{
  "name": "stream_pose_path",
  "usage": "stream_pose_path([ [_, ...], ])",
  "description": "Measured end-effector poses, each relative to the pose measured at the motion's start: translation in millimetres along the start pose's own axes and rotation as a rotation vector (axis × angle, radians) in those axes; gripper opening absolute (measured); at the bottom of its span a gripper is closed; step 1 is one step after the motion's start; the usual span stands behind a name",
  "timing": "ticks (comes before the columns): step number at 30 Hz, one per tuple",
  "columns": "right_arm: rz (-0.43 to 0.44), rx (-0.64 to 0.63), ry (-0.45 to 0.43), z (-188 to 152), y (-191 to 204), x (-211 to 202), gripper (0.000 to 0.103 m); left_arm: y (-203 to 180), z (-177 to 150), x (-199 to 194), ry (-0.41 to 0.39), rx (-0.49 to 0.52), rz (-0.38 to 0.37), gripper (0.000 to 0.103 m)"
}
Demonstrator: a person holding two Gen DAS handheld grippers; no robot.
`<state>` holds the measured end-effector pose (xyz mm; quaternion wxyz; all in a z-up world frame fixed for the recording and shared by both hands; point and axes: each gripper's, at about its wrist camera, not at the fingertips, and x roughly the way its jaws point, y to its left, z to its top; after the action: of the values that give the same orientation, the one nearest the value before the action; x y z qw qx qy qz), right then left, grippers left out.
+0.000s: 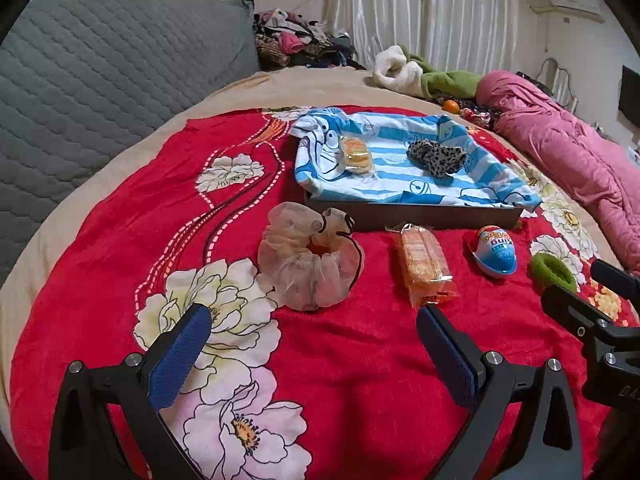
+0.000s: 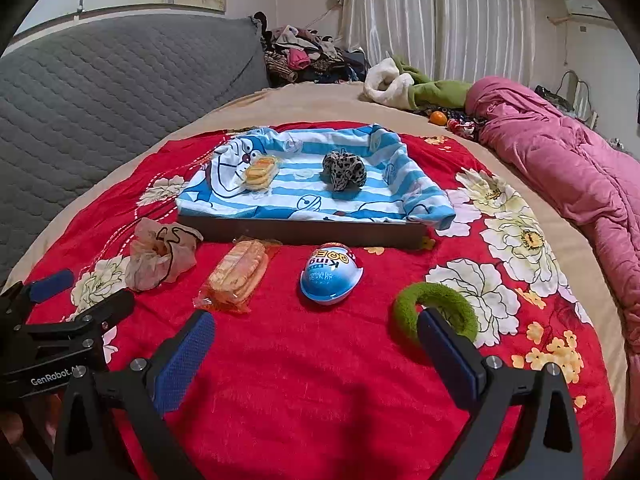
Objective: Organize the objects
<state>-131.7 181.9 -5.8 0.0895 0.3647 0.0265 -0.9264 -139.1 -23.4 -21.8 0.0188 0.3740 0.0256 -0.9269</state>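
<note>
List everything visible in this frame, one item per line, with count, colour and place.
tray: 1, dark brown, lined with a blue-striped cartoon cloth, far middle of the red floral blanket
leopard scrunchie: 1, black and white, in the tray, right part
small snack pack: 1, yellow-orange, in the tray, left part
sheer scrunchie: 1, beige with black trim, on the blanket before the tray, left
wafer pack: 1, orange, beside it
egg-shaped toy: 1, blue and white, centre
green hair tie: 1, green, right
pink quilt: 1, far right
grey quilted cover: 1, left
left claw: 1, black, blue pads, open
right claw: 1, same, open
</note>
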Motion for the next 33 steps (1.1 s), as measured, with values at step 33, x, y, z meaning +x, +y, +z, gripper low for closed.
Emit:
stream_pose_path([
  [33, -0.03, 0.003, 0.07, 14.7, -4.3, 59.5, 0.102, 0.5, 15.1, 54.1, 0.042, -0.011, -0.024, 0.102],
])
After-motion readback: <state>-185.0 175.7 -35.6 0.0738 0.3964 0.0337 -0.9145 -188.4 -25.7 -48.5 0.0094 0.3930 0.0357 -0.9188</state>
